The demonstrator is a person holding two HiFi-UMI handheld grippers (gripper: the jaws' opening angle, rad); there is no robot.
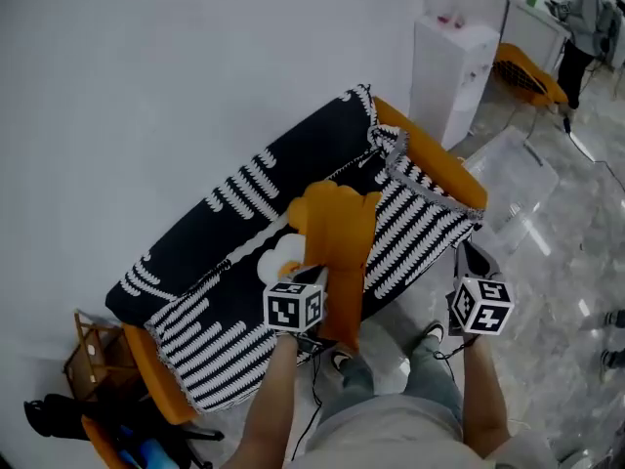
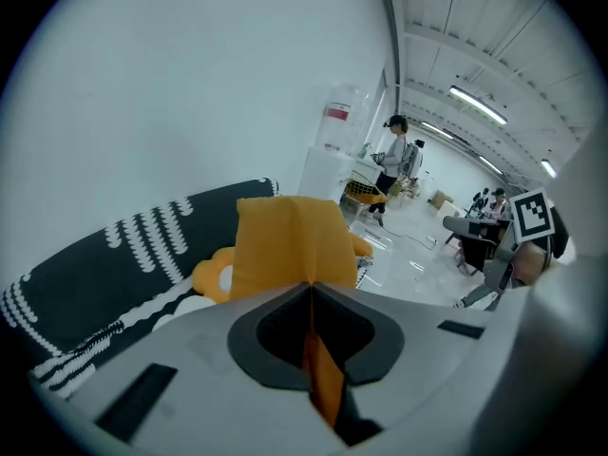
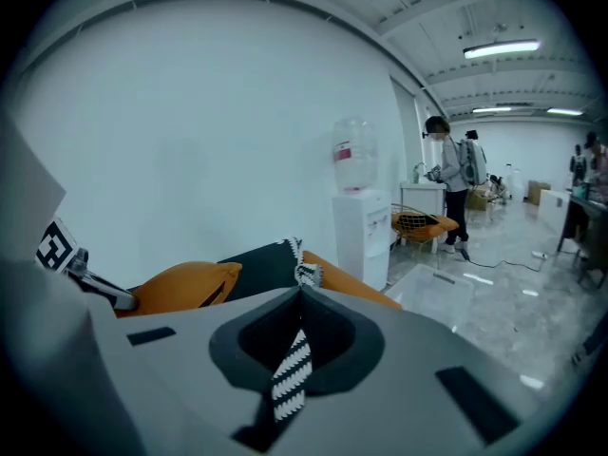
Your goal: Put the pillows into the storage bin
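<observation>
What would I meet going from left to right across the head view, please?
The wooden stand → left gripper, shut on the orange pillow → right gripper, shut on the striped blanket → standing person at the far right.

Orange pillow (image 1: 337, 237) hung upright over the sofa front, its lower edge pinched in your left gripper (image 2: 311, 291); black-and-white striped pillow (image 1: 422, 218) lay tilted on the seat just beside it, a corner clamped in your right gripper (image 3: 296, 300); clear storage bin (image 1: 516, 179) stood on the floor just past the sofa's end, nothing visible inside.
</observation>
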